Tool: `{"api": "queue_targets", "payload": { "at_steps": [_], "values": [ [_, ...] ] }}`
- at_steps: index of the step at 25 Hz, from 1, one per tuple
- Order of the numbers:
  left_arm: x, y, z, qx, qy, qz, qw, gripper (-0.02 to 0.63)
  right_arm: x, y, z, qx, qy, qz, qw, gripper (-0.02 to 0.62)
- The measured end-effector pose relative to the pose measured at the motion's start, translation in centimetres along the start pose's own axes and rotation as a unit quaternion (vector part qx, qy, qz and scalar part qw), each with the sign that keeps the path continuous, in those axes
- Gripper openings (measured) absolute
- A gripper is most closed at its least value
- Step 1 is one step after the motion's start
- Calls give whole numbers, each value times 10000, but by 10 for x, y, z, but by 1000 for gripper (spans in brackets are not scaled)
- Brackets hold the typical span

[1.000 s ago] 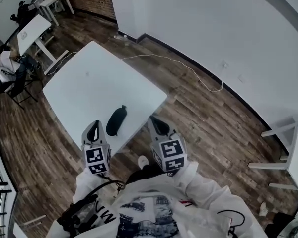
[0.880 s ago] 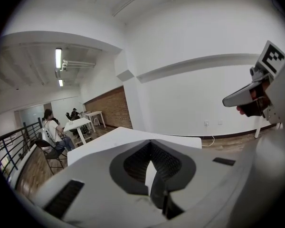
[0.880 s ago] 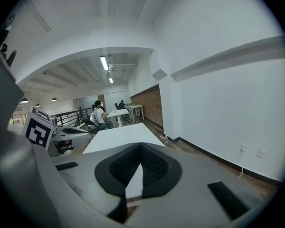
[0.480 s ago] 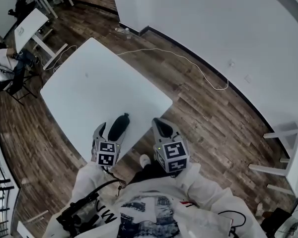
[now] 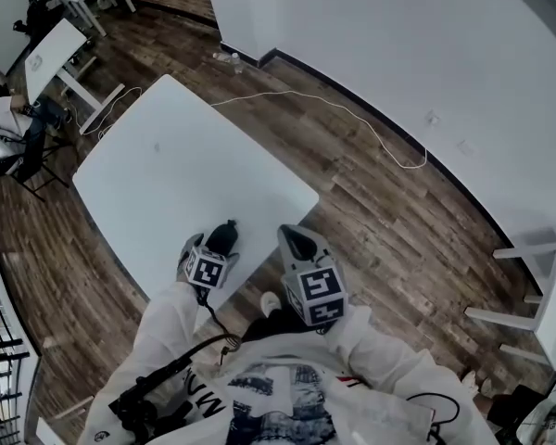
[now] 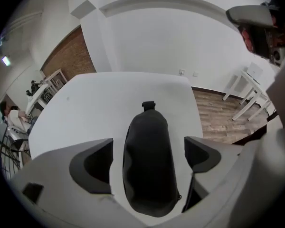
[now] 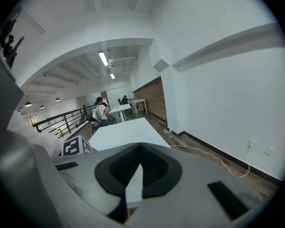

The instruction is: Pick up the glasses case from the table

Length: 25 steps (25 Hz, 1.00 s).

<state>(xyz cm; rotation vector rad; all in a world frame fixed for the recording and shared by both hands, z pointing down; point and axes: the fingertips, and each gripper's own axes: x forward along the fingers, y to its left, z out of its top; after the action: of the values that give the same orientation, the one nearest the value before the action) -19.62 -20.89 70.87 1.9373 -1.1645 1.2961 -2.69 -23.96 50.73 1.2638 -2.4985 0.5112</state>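
The glasses case (image 6: 149, 160) is a dark, elongated soft pouch. It lies flat on the white table (image 5: 167, 174), close to the edge nearest the person, with its narrow tabbed end pointing away across the tabletop.

Left gripper (image 5: 207, 253): positioned over the near end of the case and pointing steeply down at it. Its jaws are opening and stand wide apart. The case lies lengthwise between them, with a strip of bare tabletop visible on each side, so neither pad presses on it. The case rests on the table and is not gripped.

Right gripper (image 7: 135, 175): held beyond the table's near edge, above the wooden floor (image 5: 380, 211), well to the right of the case. It points across the room, only slightly downward. Its jaws are closed together with nothing between them.

The marker cube of the left gripper shows at the lower left in the right gripper view. A thin white cable (image 5: 352, 119) runs across the floor beyond the table, along the foot of the white wall (image 5: 398, 44).
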Motion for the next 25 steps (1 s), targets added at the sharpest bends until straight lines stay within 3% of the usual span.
{"api": "queue_targets", "payload": {
  "at_steps": [4,5,6,8,10,12,15,19,21,25],
  "values": [
    [10,6,-13,-129,296,-15,9995,488,-5,-9,1,24,2,-109,9999,6],
    [12,6,-14,-126,321,-17,9994,469,-7,-12,1,33,2,-147,9999,6],
    [14,6,-16,-99,340,-3,9994,387,-8,-14,0,44,5,-175,9998,6],
    [10,10,-17,-107,344,100,9993,372,-10,-16,-1,61,-3,-196,9998,6],
    [-9,21,-8,-337,122,331,9988,362,-10,-16,0,49,-22,-173,9998,6],
    [-38,30,15,-647,-438,416,9961,359,-8,-16,2,23,-56,-147,9999,6],
    [-105,41,55,-1142,-1615,561,9786,357,-4,-16,11,-21,-166,-103,9998,6],
    [-206,55,93,-1276,-2947,1265,9386,353,0,-18,43,-70,-495,-44,9987,6],
    [-235,52,102,-1241,-3229,1427,9273,353,0,-17,64,-74,-676,11,9977,6],
    [-257,43,108,-1193,-3354,1526,9220,353,0,-5,95,-158,-911,176,9956,5]
  ]
}}
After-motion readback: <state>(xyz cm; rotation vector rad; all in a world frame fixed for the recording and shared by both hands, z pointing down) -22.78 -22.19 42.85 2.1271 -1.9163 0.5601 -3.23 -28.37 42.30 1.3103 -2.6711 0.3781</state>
